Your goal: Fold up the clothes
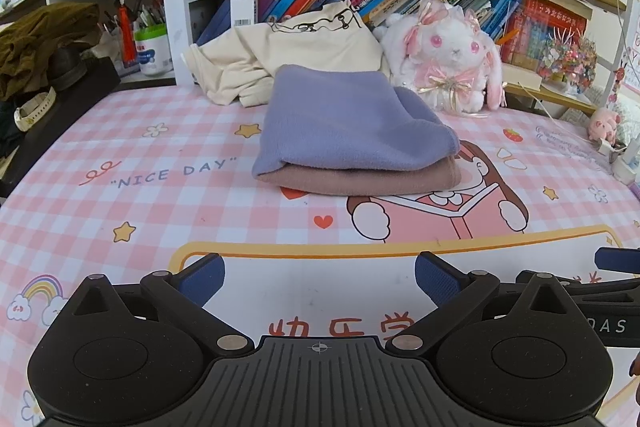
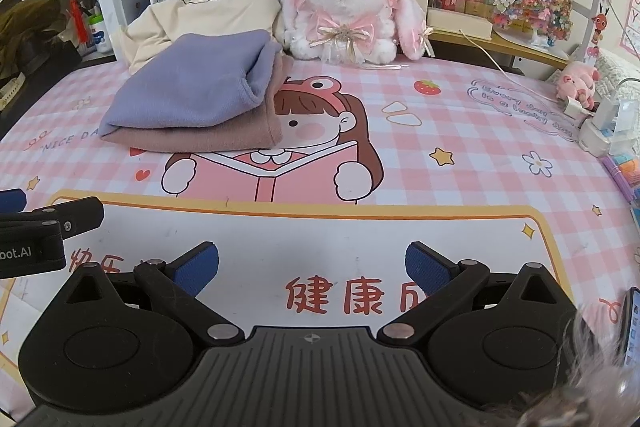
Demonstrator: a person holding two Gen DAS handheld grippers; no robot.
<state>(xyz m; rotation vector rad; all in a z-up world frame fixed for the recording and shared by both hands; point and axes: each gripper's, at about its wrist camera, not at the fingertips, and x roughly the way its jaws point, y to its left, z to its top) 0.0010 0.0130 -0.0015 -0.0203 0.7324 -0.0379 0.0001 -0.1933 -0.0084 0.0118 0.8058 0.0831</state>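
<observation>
We hold both grippers low at the bottom of each frame, over the white panel of the pink checked table (image 1: 120,155), and both sets of fingers are spread wide with nothing between them: the left gripper (image 1: 319,277) and the right gripper (image 2: 312,265) alike. Two folded pieces are stacked at mid-frame, the lilac cloth (image 1: 344,119) lying on the dusty-pink cloth (image 1: 360,181), with their long axis running roughly left to right. Behind them, toward the upper centre, the cream garment (image 1: 280,55) lies crumpled against the bookshelf, beside the plush rabbit (image 1: 452,63); we judge it the piece left to fold. It lies straight ahead of the left fingers and up and to the left of the right ones, so the left hand looks nearer (the stack stands squarely in the way of both). Its lower part is hidden behind the stack, so its full outline and its sleeves are hard to make out.
</observation>
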